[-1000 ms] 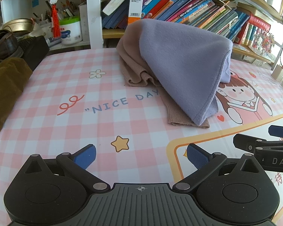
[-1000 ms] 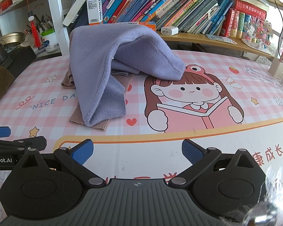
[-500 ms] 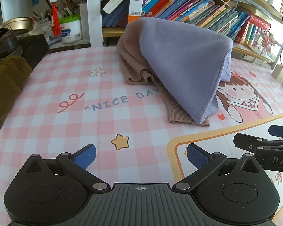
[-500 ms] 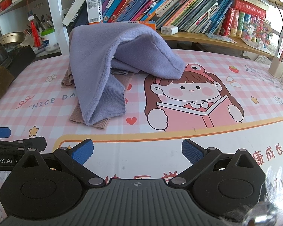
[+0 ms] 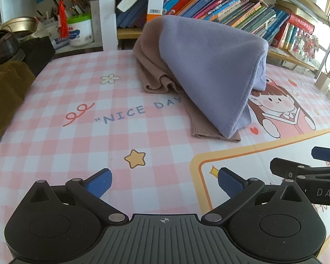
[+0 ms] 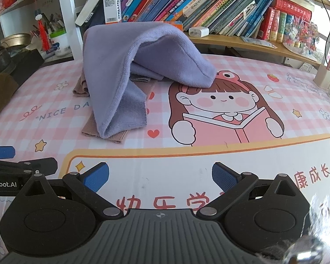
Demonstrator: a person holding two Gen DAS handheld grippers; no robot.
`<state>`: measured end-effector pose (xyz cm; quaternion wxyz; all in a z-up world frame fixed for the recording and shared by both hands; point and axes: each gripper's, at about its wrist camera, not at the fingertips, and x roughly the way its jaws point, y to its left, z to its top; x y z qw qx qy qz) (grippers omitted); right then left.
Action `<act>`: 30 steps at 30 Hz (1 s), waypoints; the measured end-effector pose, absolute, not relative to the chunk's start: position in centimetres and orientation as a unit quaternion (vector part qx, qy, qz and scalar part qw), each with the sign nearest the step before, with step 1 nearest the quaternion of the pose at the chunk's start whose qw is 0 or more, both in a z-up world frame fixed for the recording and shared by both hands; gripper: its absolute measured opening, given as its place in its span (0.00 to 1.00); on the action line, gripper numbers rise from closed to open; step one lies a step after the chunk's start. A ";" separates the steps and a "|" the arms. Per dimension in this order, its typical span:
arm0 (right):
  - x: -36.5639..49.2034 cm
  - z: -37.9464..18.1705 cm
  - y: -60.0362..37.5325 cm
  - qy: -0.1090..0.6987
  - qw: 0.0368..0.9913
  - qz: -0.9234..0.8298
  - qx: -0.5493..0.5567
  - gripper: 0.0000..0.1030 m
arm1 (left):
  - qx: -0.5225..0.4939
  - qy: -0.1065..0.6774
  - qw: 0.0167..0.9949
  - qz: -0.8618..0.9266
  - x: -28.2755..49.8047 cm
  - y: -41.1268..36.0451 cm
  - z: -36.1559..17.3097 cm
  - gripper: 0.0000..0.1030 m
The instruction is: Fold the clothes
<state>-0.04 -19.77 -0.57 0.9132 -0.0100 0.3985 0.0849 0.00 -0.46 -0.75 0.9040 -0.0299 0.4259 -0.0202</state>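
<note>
Both grippers, left gripper (image 5: 164, 181) and right gripper (image 6: 160, 176), sit wide open and empty on the surface (image 5: 77, 140), well short of the lavender garment (image 6: 121, 66) heaped over a tan one (image 5: 151, 66).

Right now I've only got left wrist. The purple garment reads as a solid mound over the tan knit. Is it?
Observer: No. From the right wrist view the purple garment arches like a tent, hollow underneath on the side facing the printed girl.
Operator: Right gripper state? I only see its edge.
Observer: The right gripper is open with nothing between its fingers, over the white panel of the table mat.
Operator: Where does the near purple flap end?
Observer: Its ribbed edge lies on the tan knit, just short of the red heart print.
</note>
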 end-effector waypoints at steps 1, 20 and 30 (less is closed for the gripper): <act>0.0 -0.6 -19.9 0.399 0.913 0.085 -0.009 0.98 | -0.029 0.426 0.904 -0.019 0.0 -0.6 -0.7 1.00; 1.2 -1.6 -26.9 0.406 0.903 0.138 0.002 0.98 | -0.031 0.443 0.896 0.002 0.0 -7.8 -0.5 1.00; 2.6 -0.4 -34.9 0.403 0.894 0.168 0.102 0.98 | 0.059 0.362 0.930 0.018 4.3 -12.8 2.4 0.99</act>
